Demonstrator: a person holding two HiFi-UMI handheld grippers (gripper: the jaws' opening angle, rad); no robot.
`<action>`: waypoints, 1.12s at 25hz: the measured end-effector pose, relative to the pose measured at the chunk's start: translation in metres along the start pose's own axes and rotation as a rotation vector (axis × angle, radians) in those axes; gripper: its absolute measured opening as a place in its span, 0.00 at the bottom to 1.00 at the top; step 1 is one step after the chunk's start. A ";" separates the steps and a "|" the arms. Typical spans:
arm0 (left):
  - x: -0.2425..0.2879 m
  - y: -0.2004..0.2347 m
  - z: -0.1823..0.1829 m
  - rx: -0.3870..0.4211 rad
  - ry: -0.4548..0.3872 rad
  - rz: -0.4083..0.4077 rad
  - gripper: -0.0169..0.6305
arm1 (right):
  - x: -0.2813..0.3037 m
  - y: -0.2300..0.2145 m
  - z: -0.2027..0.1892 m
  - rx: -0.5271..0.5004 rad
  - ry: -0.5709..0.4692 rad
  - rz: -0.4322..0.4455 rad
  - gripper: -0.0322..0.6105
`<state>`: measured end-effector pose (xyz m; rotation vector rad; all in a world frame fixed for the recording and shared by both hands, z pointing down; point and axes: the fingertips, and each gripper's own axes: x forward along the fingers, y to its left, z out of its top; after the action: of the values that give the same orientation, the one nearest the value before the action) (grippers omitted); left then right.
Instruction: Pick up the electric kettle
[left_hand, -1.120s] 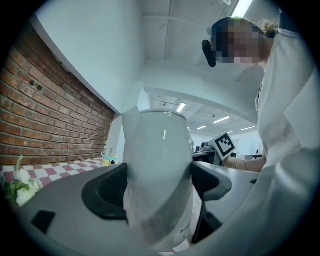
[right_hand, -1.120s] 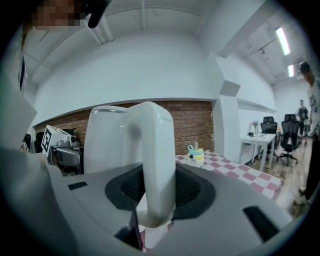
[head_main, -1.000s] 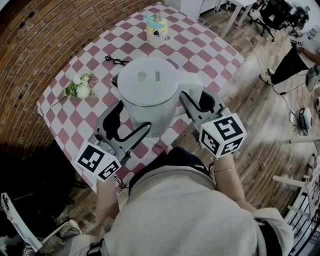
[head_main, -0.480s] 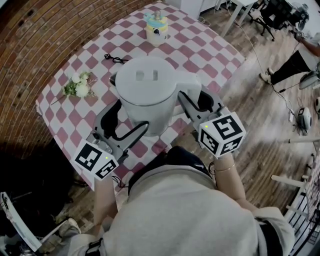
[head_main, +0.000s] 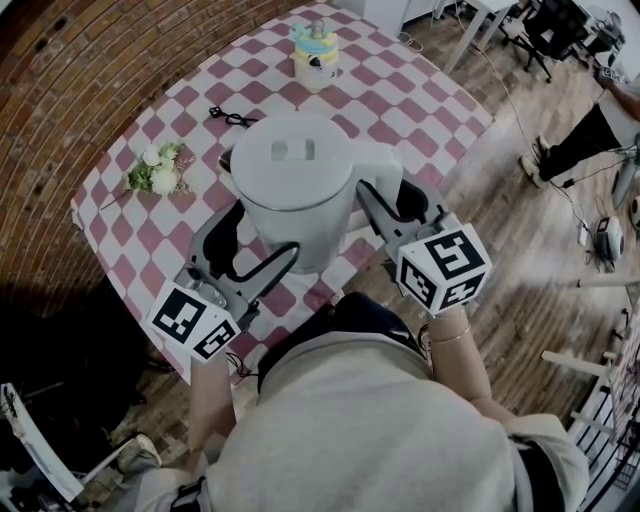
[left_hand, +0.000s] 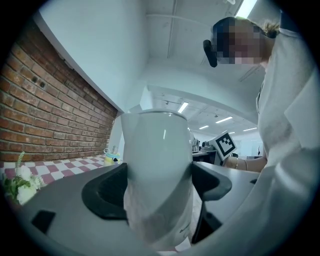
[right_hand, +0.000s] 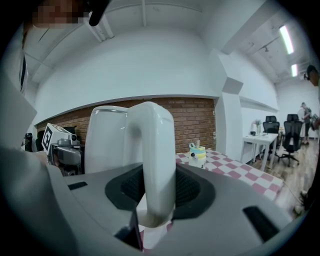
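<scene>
Two grippers, one kettle. Left gripper (head_main: 252, 243) clamped on body of white kettle (head_main: 295, 170). Right gripper (head_main: 396, 200) clamped on kettle handle (right_hand: 157, 160). Kettle is between them, over near edge of table (head_main: 400, 110) with red-and-white checked cloth. Further back on cloth: one bunch of white flowers (head_main: 160, 172) at left, one small black cord (head_main: 230, 119), one yellow-and-blue bottle (head_main: 314, 58). One person (head_main: 590, 125) on floor, far right.

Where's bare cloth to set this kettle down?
Widest free patch: checkered cloth right of the kettle, from the yellow bottle to the right corner. A smaller strip lies nearer than the flowers. Crowded between flowers, small black item and kettle.
</scene>
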<state>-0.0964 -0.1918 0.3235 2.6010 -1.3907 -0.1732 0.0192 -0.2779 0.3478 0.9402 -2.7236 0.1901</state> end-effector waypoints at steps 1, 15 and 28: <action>0.000 0.000 0.000 0.003 0.002 0.000 0.65 | 0.000 0.000 0.000 -0.002 -0.001 0.001 0.27; 0.004 0.003 -0.001 0.000 0.007 0.016 0.65 | 0.005 -0.004 0.000 -0.011 -0.002 0.005 0.27; 0.006 0.001 -0.001 0.002 0.003 0.024 0.65 | 0.004 -0.006 -0.003 -0.007 0.000 0.019 0.26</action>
<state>-0.0937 -0.1972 0.3251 2.5841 -1.4206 -0.1648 0.0202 -0.2839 0.3522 0.9125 -2.7320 0.1839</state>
